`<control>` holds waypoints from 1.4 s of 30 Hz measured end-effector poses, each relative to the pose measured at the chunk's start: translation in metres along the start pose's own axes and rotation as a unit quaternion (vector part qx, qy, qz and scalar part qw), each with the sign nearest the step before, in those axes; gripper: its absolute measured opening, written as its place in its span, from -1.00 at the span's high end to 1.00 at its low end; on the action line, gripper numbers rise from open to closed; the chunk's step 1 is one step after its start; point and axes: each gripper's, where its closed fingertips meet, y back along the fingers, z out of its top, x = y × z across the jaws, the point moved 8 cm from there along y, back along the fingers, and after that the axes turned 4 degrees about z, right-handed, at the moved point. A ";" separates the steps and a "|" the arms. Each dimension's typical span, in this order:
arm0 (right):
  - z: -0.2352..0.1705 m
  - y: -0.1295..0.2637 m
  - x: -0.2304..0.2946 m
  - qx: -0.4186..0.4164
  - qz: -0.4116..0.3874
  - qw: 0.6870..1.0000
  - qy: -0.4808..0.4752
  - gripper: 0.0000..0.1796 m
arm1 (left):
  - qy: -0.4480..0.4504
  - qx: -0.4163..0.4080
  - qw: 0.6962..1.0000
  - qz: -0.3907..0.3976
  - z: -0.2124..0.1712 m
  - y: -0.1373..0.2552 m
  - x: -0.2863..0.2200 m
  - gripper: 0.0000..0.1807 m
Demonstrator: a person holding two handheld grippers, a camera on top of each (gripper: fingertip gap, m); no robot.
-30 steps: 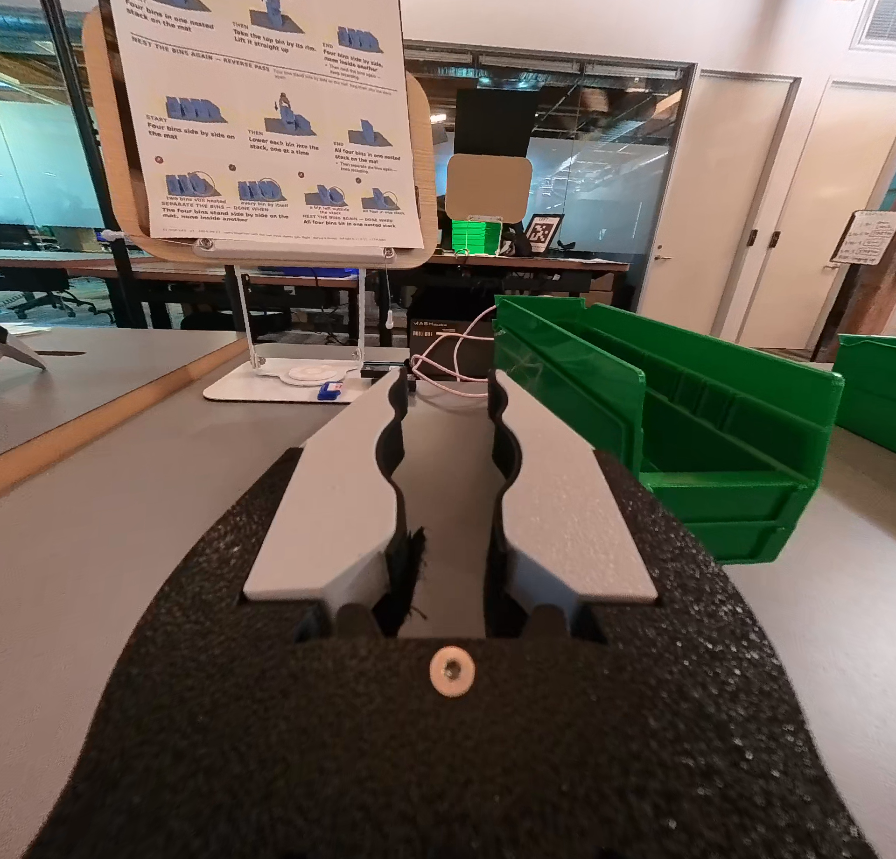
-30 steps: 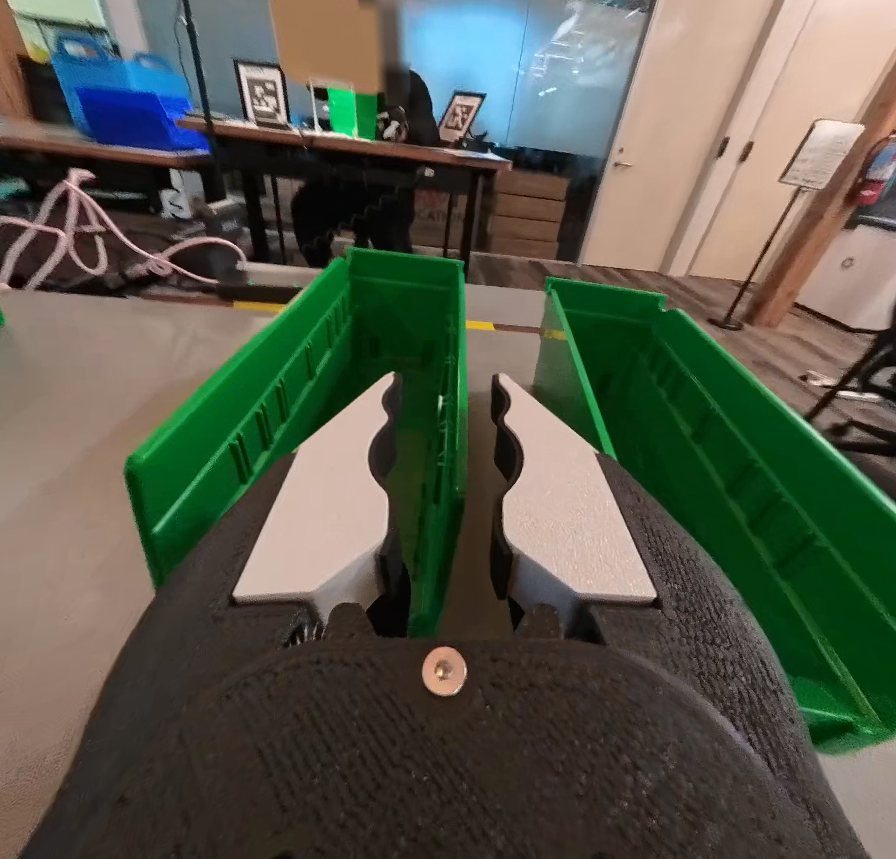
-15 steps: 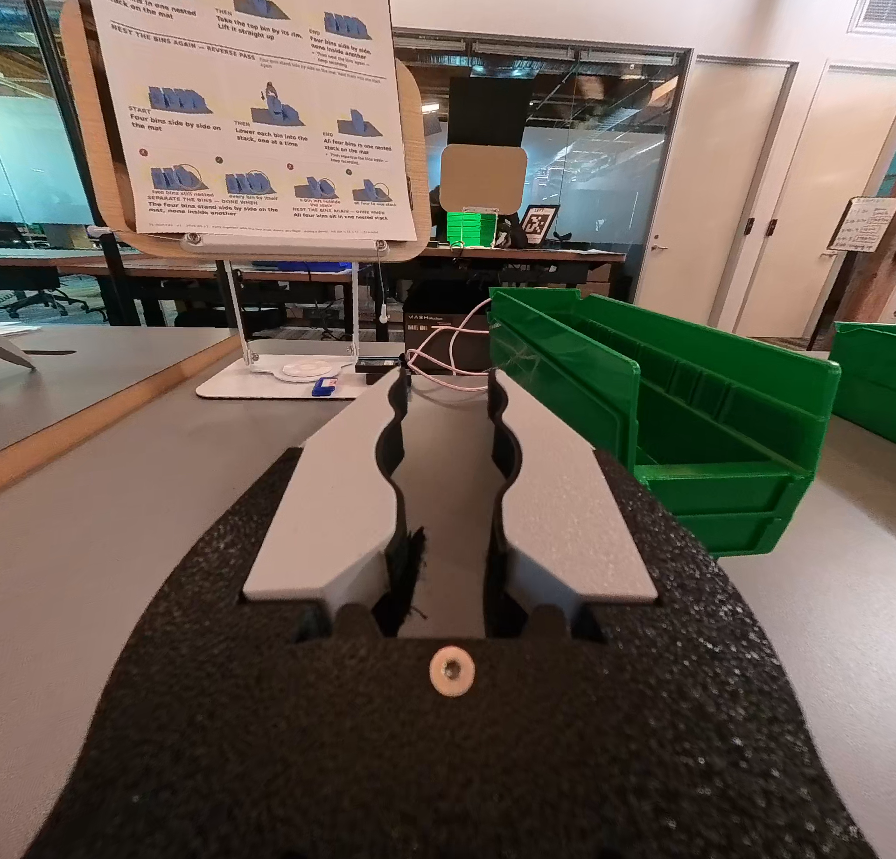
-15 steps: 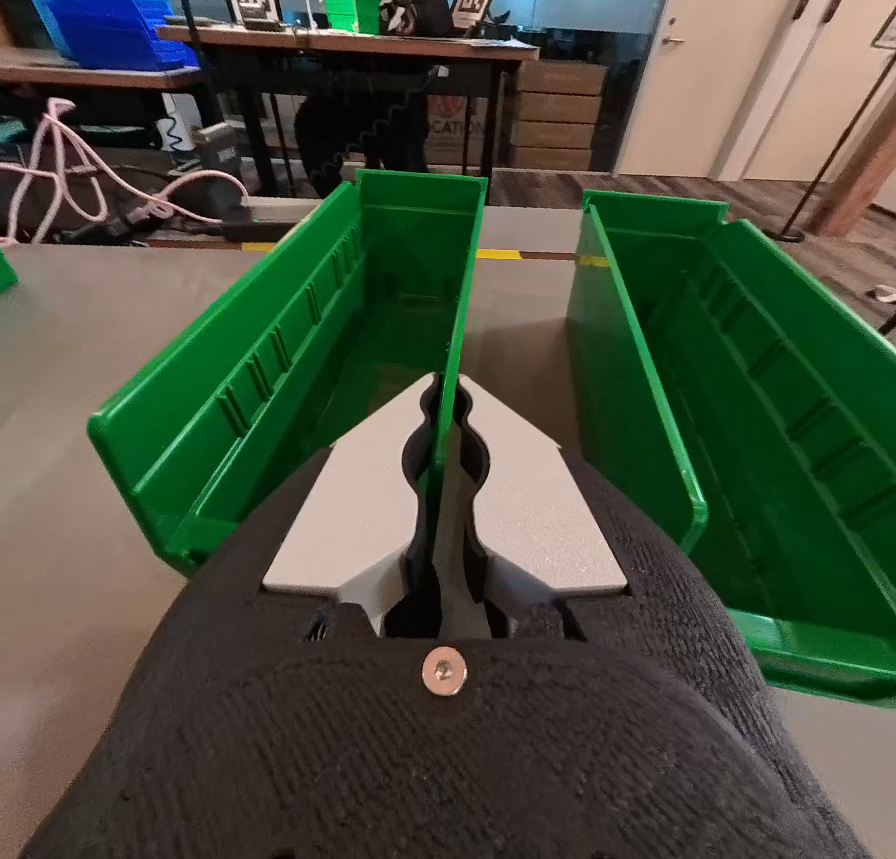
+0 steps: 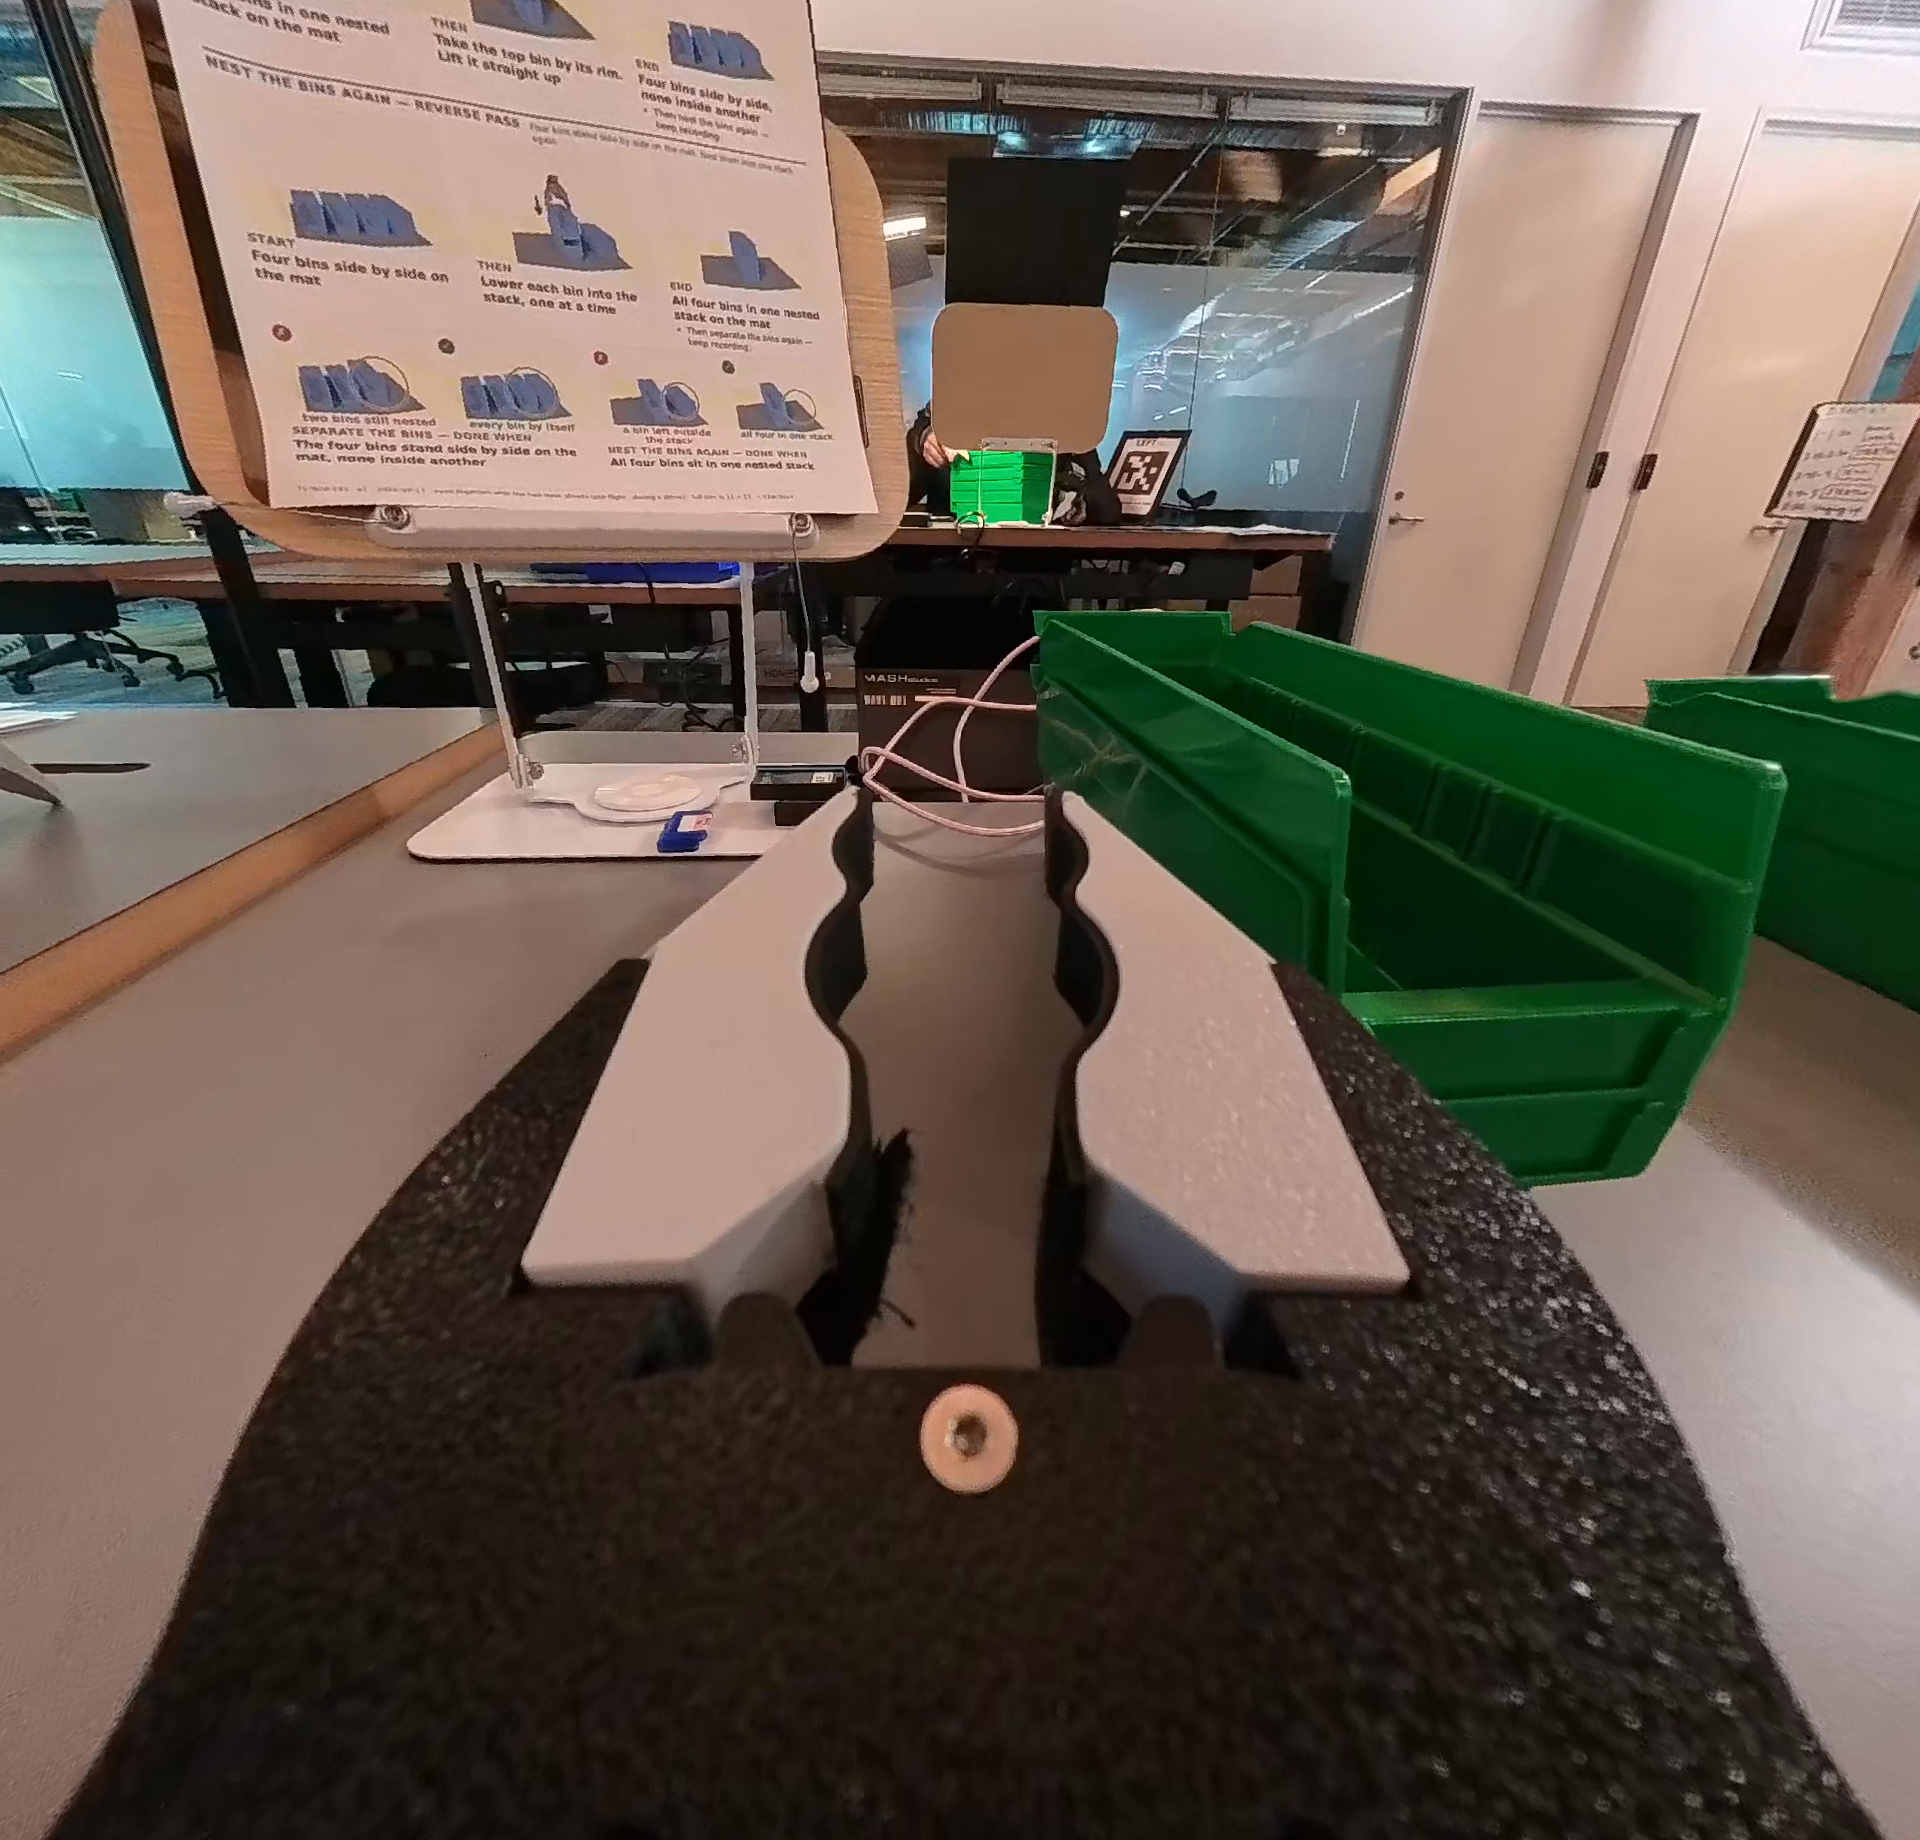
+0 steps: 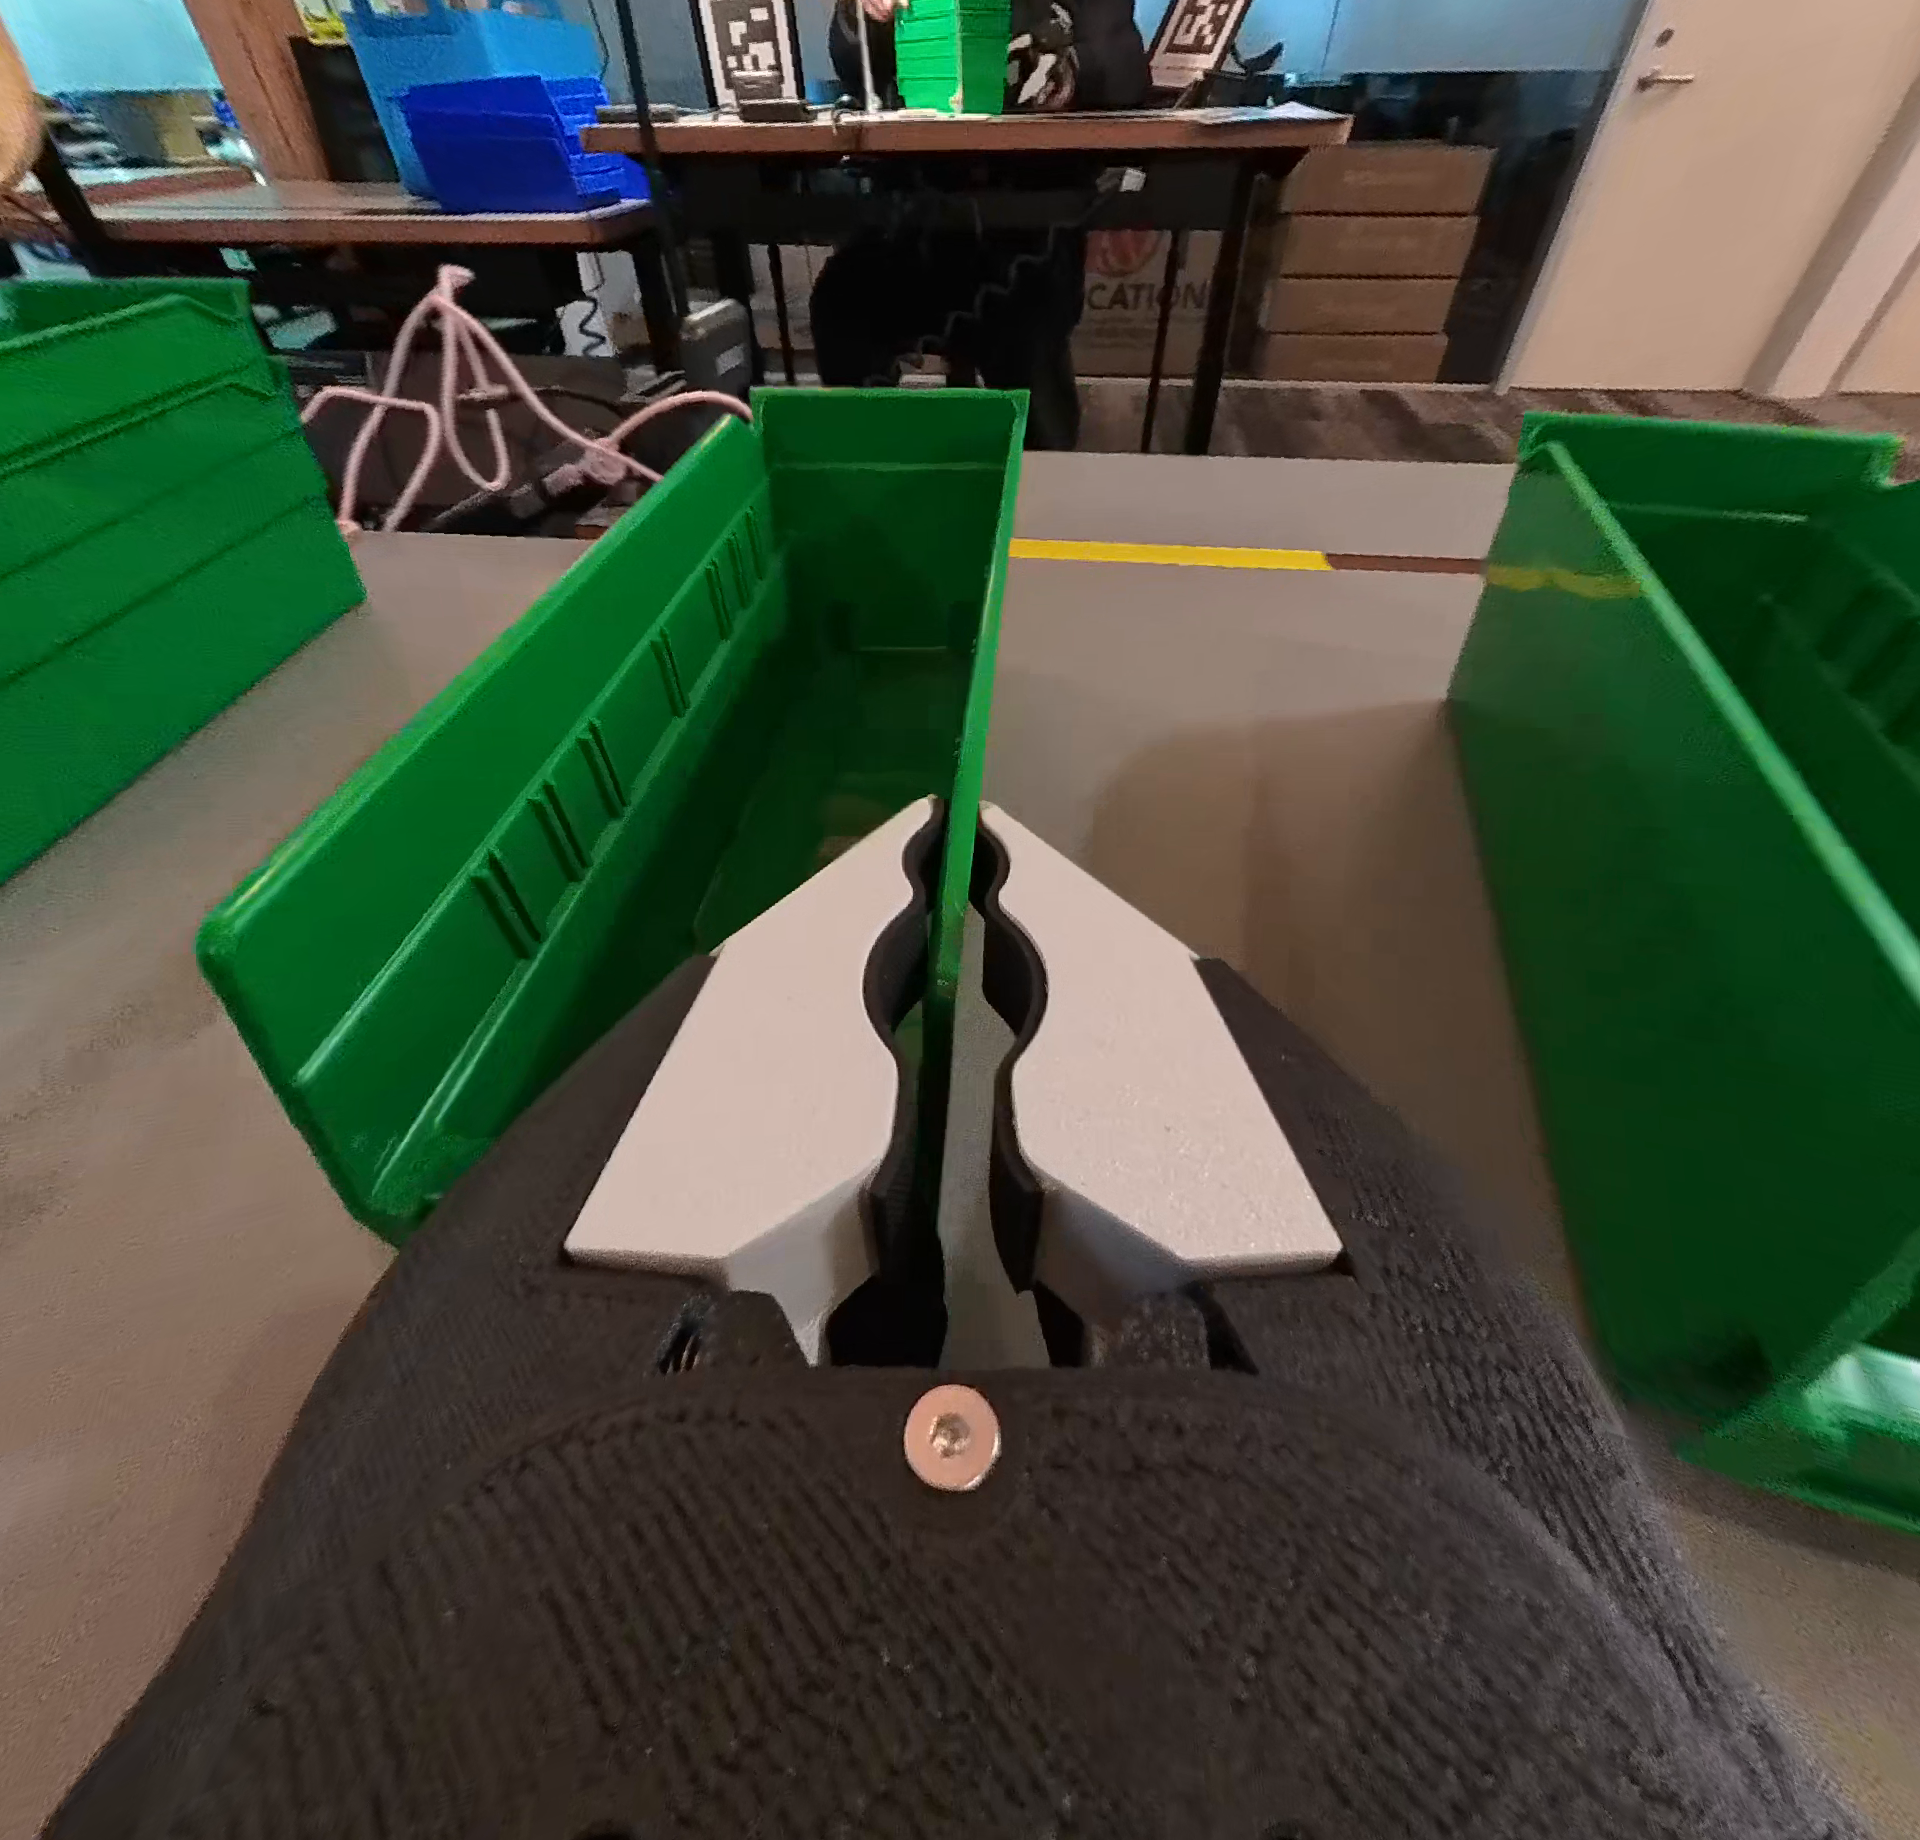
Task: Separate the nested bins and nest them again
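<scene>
**Right tongs closed on a bin wall**

The right wall of a long green plastic bin (image 6: 582,814) is clamped by the right gripper (image 6: 956,834). The left gripper (image 5: 956,814) is held wide apart, with nothing between, beside two nested green bins (image 5: 1455,855) on the grey table (image 5: 260,1115).

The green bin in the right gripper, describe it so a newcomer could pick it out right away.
On the grey table stand several long green bins. The one you want is the middle bin, straight ahead of the right gripper. Unlike its neighbours, its right side wall is pinched between the jaws, and it sits tilted.
</scene>
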 end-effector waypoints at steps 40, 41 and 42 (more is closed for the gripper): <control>0.028 -0.089 0.107 0.470 0.242 0.814 0.242 0.49 | 0.034 0.004 0.999 -0.004 -0.001 0.000 0.006 0.67; 0.025 -0.091 0.107 0.486 0.239 0.803 0.248 0.51 | 0.034 0.004 0.999 -0.004 -0.001 0.000 0.006 0.67; 0.025 -0.093 0.107 0.495 0.233 0.798 0.253 0.55 | 0.035 0.004 0.999 -0.005 -0.001 0.000 0.006 0.67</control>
